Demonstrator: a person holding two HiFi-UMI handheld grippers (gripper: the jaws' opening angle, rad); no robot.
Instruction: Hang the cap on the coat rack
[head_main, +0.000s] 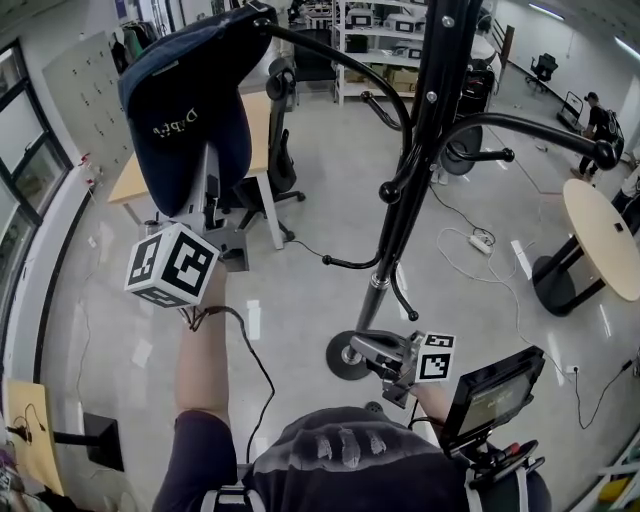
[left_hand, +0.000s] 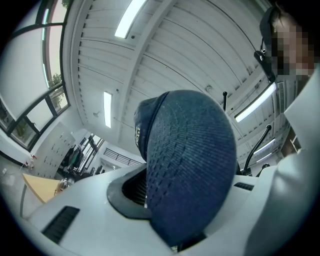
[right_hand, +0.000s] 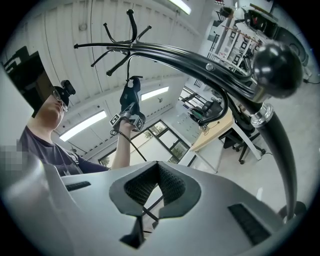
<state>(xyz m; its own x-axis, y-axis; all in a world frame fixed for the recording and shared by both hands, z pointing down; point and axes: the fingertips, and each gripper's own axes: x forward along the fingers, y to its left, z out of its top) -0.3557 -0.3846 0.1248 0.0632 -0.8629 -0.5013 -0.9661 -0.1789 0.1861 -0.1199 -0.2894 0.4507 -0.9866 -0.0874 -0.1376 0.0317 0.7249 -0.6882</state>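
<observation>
Ceiling (left_hand: 165, 45) behind cap (left_hand: 190, 170), left claw (left_hand: 165, 200) half-covered

surface: glossy grey floor (head_main: 300, 290) | on it: coat rack base (head_main: 345, 362), white power strip (head_main: 481, 240), office chair (head_main: 282, 165), round table (head_main: 600, 235)

Light grey moulded shells on left gripper (left_hand: 172, 215) and right gripper (right_hand: 156, 172), dark ribbed pads (right_hand: 138, 188), white marker cube (head_main: 172, 265) printed with black squares, thin black cable (head_main: 258, 355) along forearm, dark short sleeve (head_main: 195, 455), dark grey shirt (head_main: 345, 455).
</observation>
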